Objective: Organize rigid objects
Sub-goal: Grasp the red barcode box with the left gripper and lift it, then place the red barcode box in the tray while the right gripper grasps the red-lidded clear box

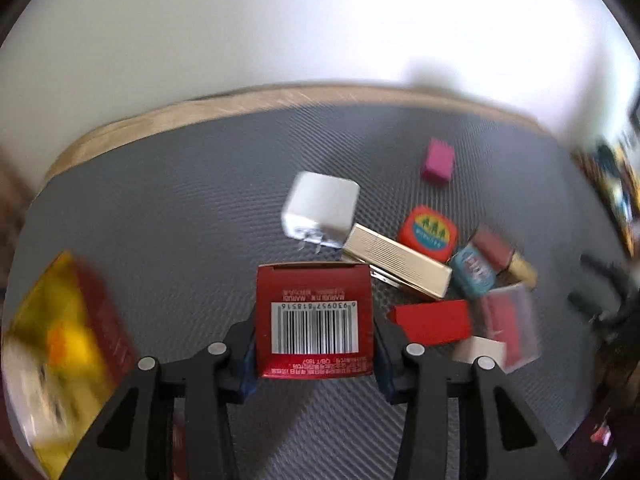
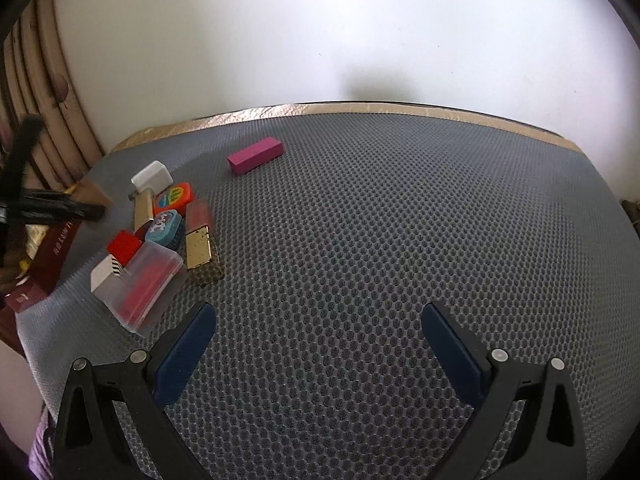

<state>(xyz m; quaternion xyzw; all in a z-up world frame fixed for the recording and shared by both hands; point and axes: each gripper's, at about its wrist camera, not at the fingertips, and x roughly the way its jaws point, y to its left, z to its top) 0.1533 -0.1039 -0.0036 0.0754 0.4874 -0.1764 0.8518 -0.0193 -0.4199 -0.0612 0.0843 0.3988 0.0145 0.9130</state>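
Note:
My left gripper is shut on a dark red box with a barcode, held above the grey mat. Ahead of it lie a white charger, a gold case, a round red tin, a teal tin, a red block, a clear case and a magenta block. My right gripper is open and empty over the bare mat. In its view the same pile lies to the left: clear case, lipstick, magenta block.
The grey honeycomb mat covers a table with a wooden far edge against a white wall. A blurred yellow-and-red box is at the left of the left wrist view. Dark red boxes lie at the mat's left edge.

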